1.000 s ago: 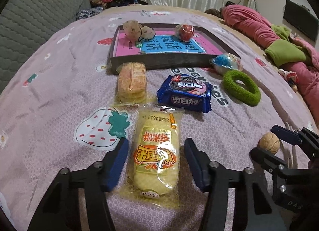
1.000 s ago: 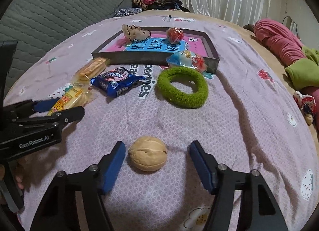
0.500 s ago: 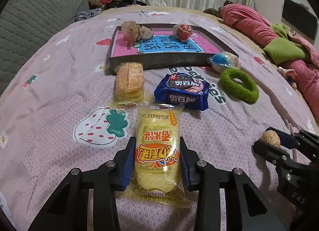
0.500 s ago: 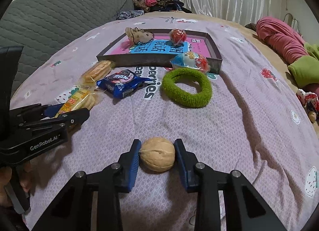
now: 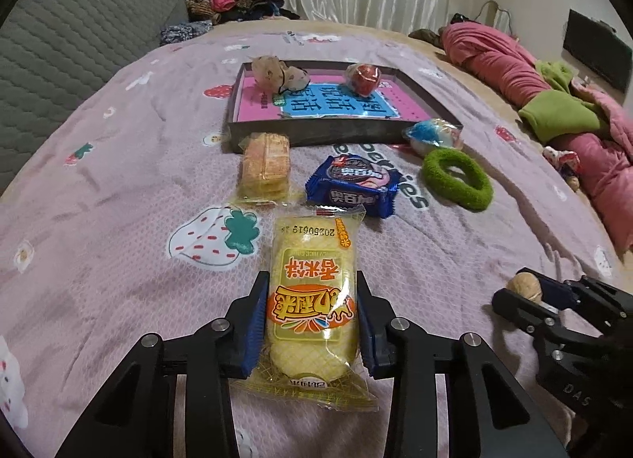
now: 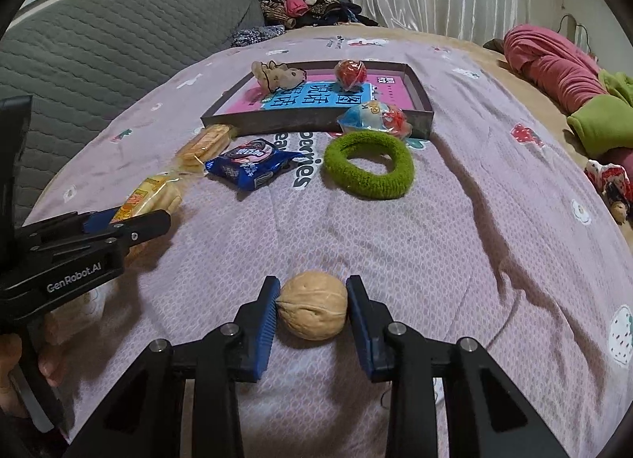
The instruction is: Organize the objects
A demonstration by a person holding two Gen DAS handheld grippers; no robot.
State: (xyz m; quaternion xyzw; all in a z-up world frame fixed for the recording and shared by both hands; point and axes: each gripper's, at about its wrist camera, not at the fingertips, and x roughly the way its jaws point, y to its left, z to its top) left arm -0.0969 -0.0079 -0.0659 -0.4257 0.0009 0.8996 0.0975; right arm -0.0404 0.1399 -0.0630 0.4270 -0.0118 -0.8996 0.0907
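Fingers (image 5: pixel 253 323) hide the rice cracker packet's (image 5: pixel 310 299) sides; walnut (image 6: pixel 312 305) likewise.

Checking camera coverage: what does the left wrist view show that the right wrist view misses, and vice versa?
Left wrist only: the dark flat screen on the far wall, and the printed front of the yellow rice-cracker packet in the left tool.
Right wrist only: a hand holding the left tool's handle.
Both: the round tan walnut in the right tool, the dark shallow box, and the fuzzy green ring.
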